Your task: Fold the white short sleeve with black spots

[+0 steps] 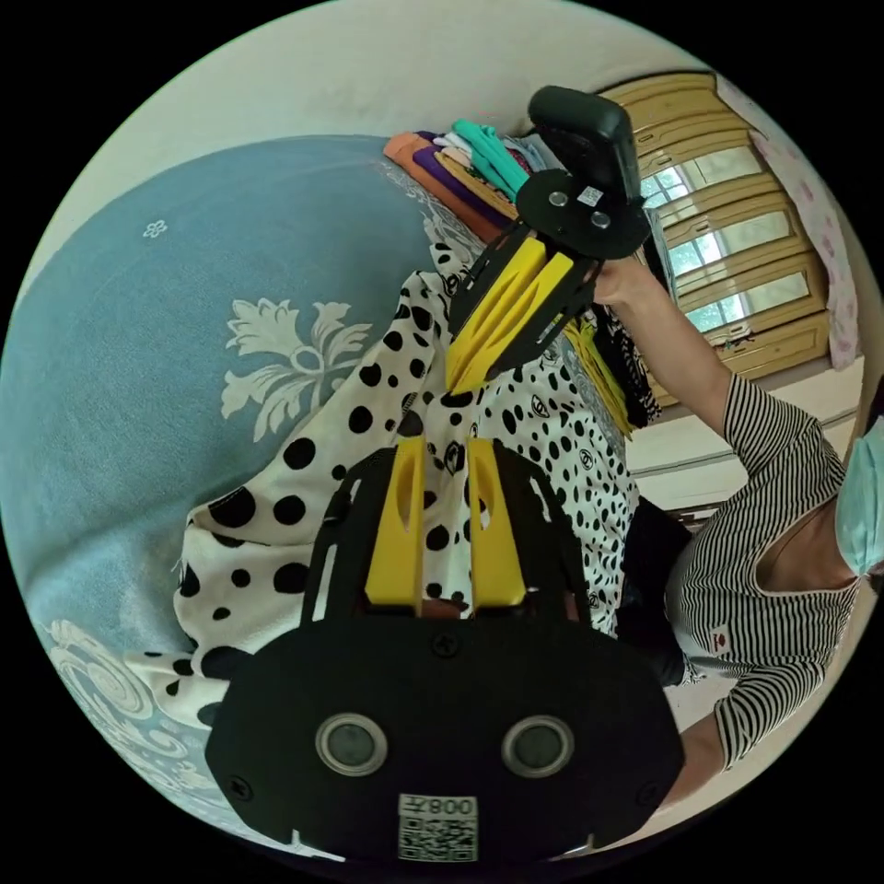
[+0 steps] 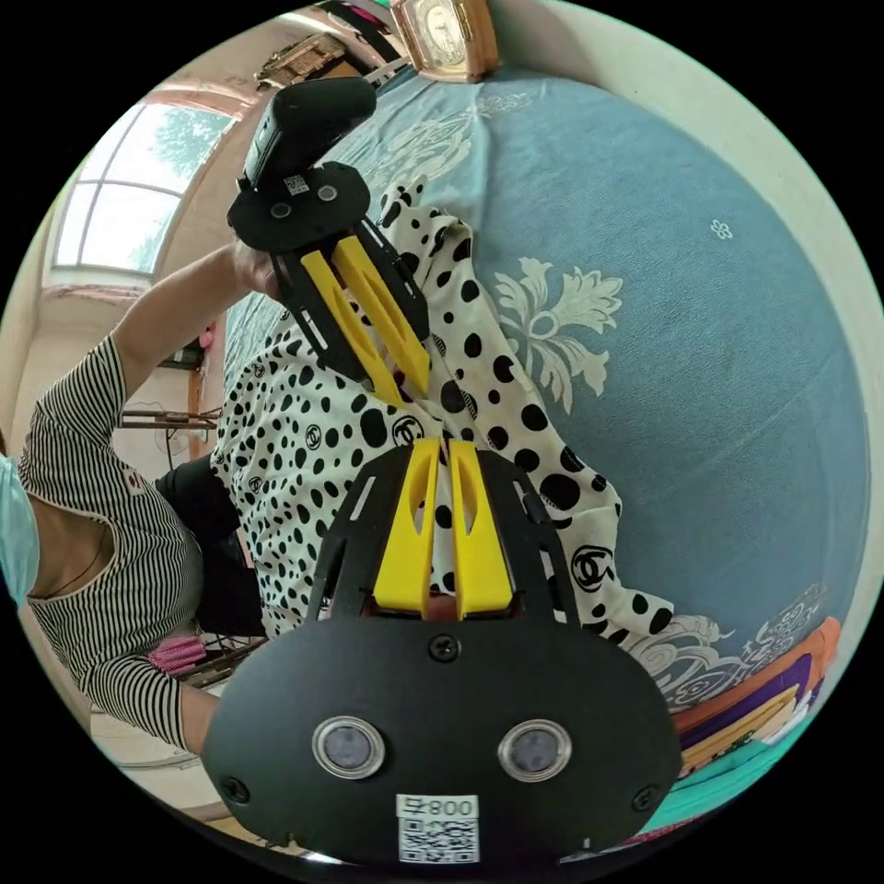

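This is a bedroom in a home. A bed point(image 2: 737, 387) with a blue flowered cover, a pile of folded clothes point(image 1: 460, 170), a wooden cabinet with glass doors point(image 1: 737, 267), a window point(image 2: 120, 203) and a wooden clock point(image 2: 447, 37) show it.

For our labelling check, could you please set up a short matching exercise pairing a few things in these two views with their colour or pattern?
Things:
1. spotted shirt
2. bedspread
3. person's sleeve
4. left gripper

Descriptions:
A. black and white stripes
B. yellow jaws on a black body
C. white with black spots
D. blue with pale floral print

Pairs: 1-C, 2-D, 3-A, 4-B.
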A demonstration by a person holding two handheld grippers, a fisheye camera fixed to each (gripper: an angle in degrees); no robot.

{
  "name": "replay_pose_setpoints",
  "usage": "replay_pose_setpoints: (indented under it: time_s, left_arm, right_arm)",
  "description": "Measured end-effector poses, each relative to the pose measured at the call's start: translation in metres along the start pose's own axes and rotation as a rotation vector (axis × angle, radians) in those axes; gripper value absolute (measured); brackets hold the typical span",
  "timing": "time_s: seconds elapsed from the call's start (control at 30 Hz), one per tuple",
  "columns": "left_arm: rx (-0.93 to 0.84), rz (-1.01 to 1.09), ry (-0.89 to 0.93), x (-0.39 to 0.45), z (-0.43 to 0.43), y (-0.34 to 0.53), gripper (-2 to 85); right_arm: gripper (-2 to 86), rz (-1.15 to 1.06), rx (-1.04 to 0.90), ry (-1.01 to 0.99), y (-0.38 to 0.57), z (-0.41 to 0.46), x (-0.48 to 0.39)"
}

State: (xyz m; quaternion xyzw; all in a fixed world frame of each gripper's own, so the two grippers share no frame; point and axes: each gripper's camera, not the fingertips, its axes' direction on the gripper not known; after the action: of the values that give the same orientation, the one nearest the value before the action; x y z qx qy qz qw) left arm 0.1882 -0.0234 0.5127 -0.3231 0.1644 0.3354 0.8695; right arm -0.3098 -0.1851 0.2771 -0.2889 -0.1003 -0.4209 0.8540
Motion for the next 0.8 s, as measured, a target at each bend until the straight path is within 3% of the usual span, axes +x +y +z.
replay_pose_setpoints:
  time_s: [0.17, 0.43, 0.57, 0.7, 0.8]
  left_arm:
    - [-0.080, 0.055, -0.069, 0.002, 0.031, -0.023, 6.8]
    - [-0.085, 0.005, 0.115, -0.024, 0.043, -0.032, 4.6]
    - [-0.010, 0.010, -0.041, -0.019, 0.040, -0.027, 8.7]
    - [0.084, 0.134, -0.280, 0.017, 0.042, -0.025, 9.9]
    - [-0.018, 0.214, -0.395, 0.030, 0.068, -0.032, 9.1]
  right_arm:
    - [0.6, 0.046, 0.098, -0.023, 0.015, -0.009, 0.016]
    - [0.8, 0.146, 0.346, 0.047, 0.074, -0.035, 0.016]
    - [2.2, 0.221, 0.379, 0.112, 0.091, -0.031, 0.019]
    - [4.7, 0.134, 0.403, 0.183, 0.097, -0.032, -0.003]
    - [5.9, 0.001, 0.391, 0.242, 0.096, -0.028, -0.028]
